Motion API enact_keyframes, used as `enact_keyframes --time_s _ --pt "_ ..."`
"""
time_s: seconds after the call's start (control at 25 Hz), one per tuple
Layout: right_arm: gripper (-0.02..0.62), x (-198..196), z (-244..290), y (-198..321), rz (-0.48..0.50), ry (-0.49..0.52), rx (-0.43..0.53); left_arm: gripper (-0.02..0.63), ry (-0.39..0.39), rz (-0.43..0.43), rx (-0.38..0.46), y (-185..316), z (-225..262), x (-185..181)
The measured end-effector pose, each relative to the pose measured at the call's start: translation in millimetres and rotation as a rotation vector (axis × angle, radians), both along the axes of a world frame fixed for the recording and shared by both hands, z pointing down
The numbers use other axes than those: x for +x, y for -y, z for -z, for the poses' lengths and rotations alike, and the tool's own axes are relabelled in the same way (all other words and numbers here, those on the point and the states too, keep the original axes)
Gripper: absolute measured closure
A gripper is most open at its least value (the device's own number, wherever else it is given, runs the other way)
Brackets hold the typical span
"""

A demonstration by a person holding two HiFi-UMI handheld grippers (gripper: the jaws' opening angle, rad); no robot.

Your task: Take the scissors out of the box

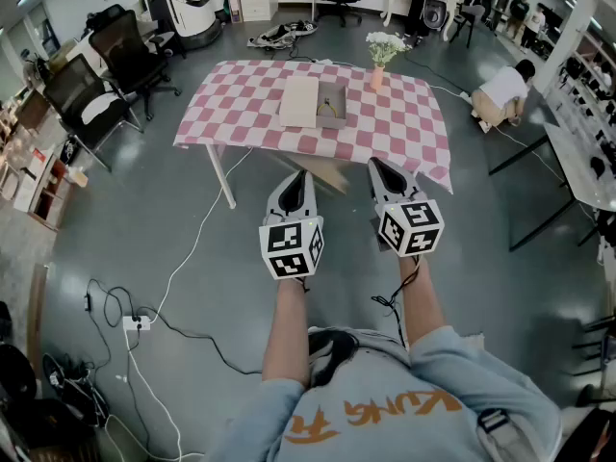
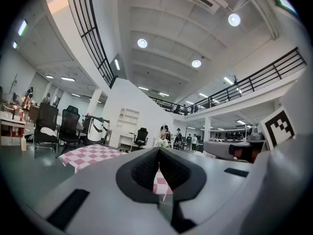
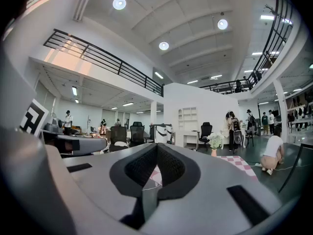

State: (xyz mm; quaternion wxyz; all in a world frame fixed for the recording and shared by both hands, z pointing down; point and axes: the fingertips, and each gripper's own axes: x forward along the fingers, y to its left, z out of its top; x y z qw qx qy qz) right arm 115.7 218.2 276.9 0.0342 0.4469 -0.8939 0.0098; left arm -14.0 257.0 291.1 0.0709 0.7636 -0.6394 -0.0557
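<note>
— Where are the scissors?

— I can't make them out. The box [image 1: 333, 105] stands open on the middle of the table [image 1: 404, 133]. Something small lies inside it, too small to tell what. A flat beige lid [image 1: 299, 101] lies just beside the box, on its left.

— And your tongs?

— Both are pressed together with nothing between them. I hold the left tongs [image 1: 297, 175] and the right tongs [image 1: 374, 165] level, side by side, pointing toward the table's near edge. They are well apart from the box.

— What else is on the table?

— A pink-and-white checked cloth [image 1: 250, 104] covers it. A vase of white flowers [image 1: 383, 51] stands to the right of the box, near the far edge.

— And around it?

— Black office chairs [image 1: 115, 56] stand at the far left. A person [image 1: 500, 89] crouches on the floor at the far right. On my near left a white cable [image 1: 183, 268] runs over the grey floor to a power strip [image 1: 136, 322].
</note>
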Motion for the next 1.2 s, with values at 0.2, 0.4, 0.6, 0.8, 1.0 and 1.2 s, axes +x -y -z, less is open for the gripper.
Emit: enact_keyframes --time_s 0.2,0.4,0.6,0.8,1.0,1.2 --pt "0.599 -10 1 -2 -0.002 -0.003 0.008 0.586 0.002 -0.003 0.006 0 2 -11" --pt "0.6 -14 2 -2 -0.023 0.021 0.026 0.586 0.008 -0.02 0.001 1 -2 -14" --pt "0.6 -18 -2 -1 -0.035 0.029 0.015 0.586 0.011 -0.034 -0.01 3 -7 -16" --pt "0.6 -17 -11 4 -0.045 0.029 -0.006 0.586 0.005 -0.04 -0.025 6 -15 -17" --pt "0.599 -18 -15 8 -0.049 0.021 -0.011 0.586 -0.006 -0.044 -0.031 10 -20 -19" --pt "0.599 -20 -14 13 -0.057 0.004 -0.005 0.586 -0.045 -0.021 -0.038 16 -26 -38"
